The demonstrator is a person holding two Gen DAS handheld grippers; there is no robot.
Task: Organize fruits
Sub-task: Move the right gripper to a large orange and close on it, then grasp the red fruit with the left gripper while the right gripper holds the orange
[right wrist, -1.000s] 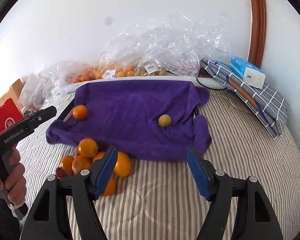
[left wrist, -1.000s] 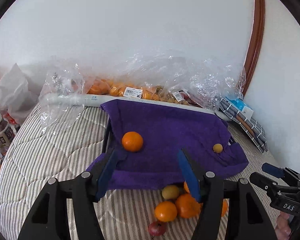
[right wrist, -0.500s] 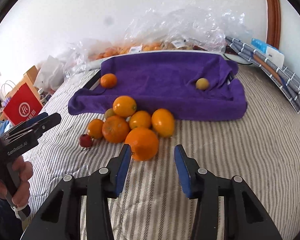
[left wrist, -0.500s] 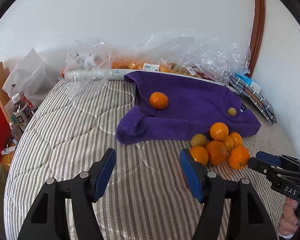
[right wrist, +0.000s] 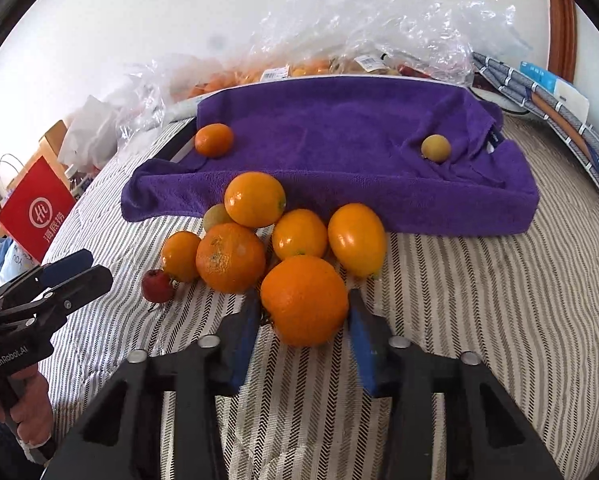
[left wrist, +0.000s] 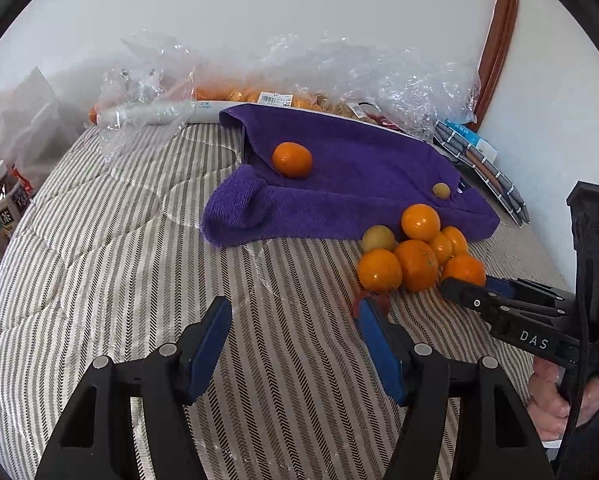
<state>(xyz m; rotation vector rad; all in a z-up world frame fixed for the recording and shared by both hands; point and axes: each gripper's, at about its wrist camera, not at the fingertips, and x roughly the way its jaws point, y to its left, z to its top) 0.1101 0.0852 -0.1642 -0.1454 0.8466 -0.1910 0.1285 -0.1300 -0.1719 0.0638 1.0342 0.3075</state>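
Observation:
A pile of oranges [right wrist: 255, 240] lies on the striped bed in front of a purple towel [right wrist: 339, 136]. A small orange [right wrist: 214, 140] and a small yellow fruit [right wrist: 435, 148] lie on the towel. A small red fruit [right wrist: 157, 286] sits at the pile's left. My right gripper [right wrist: 304, 312] has its jaws around the nearest big orange [right wrist: 304, 300], the blue pads at its sides. My left gripper [left wrist: 295, 320] is open and empty, left of the pile [left wrist: 415, 248]. The right gripper also shows in the left wrist view [left wrist: 479, 292].
Clear plastic bags of fruit [right wrist: 339, 52] lie along the wall behind the towel. A folded checked cloth with a blue box [right wrist: 547, 92] is at the right. A red bag [right wrist: 35, 208] and bottles [left wrist: 7, 200] stand beyond the bed's left edge.
Both grippers have pulled back from the towel toward the front. The right gripper has moved onto the nearest big orange and narrowed its jaws around it. The left stayed open.

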